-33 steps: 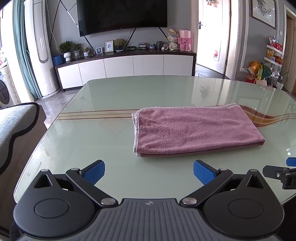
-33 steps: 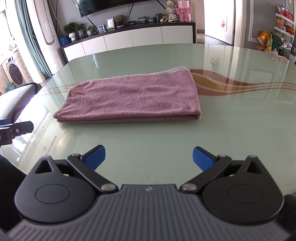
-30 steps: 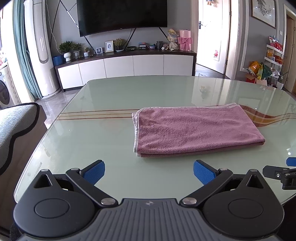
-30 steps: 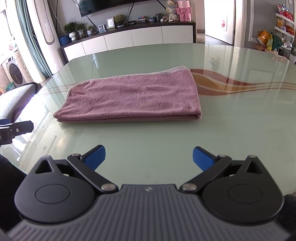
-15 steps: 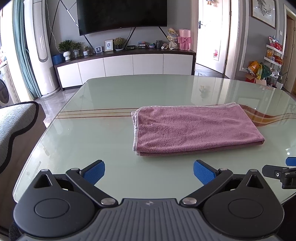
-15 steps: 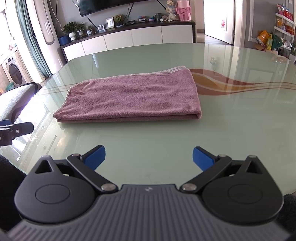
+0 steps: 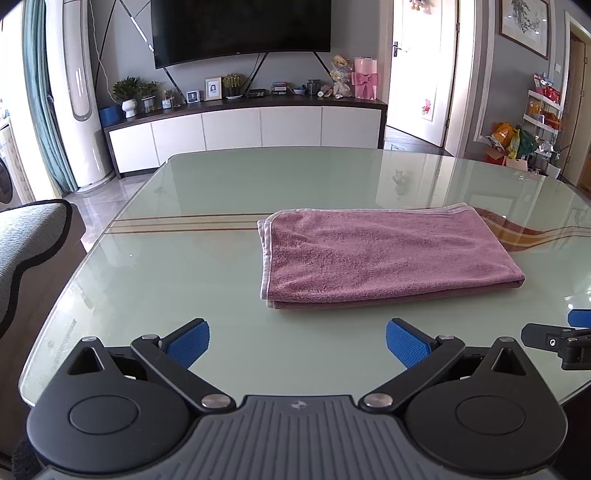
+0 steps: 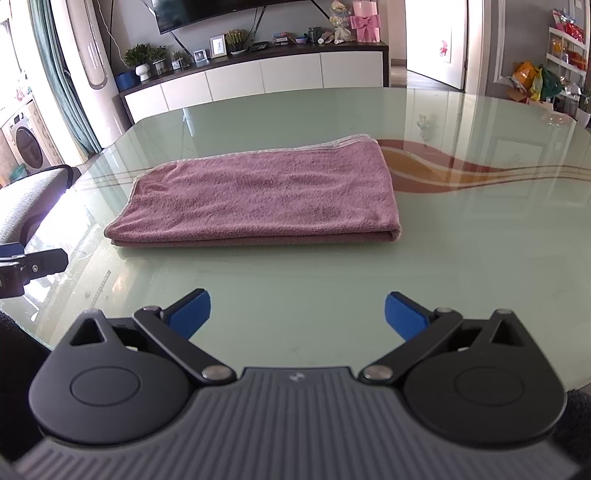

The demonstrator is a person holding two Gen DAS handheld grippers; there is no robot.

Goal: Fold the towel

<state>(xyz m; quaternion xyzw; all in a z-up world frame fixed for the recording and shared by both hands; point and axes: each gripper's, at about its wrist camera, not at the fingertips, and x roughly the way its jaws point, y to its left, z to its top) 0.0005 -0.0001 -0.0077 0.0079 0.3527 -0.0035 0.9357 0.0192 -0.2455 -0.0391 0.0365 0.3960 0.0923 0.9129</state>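
- two grippers, left [image 7: 297, 341] and right [image 8: 297, 312], spread wide, empty, short of the towel [image 7: 384, 254].
- nothing has shifted lately; towel seemingly already folded, another fold pending.

We saw a glass table [image 7: 207, 258] with brown stripes; at twelve o'clock beyond it stood a white cabinet [image 7: 243, 129] under a dark television [image 7: 240, 29], a pink gift box [image 7: 365, 78] toward one o'clock.

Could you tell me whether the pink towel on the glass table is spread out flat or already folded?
Folded: the towel lies in stacked layers, with a doubled edge along its near side.
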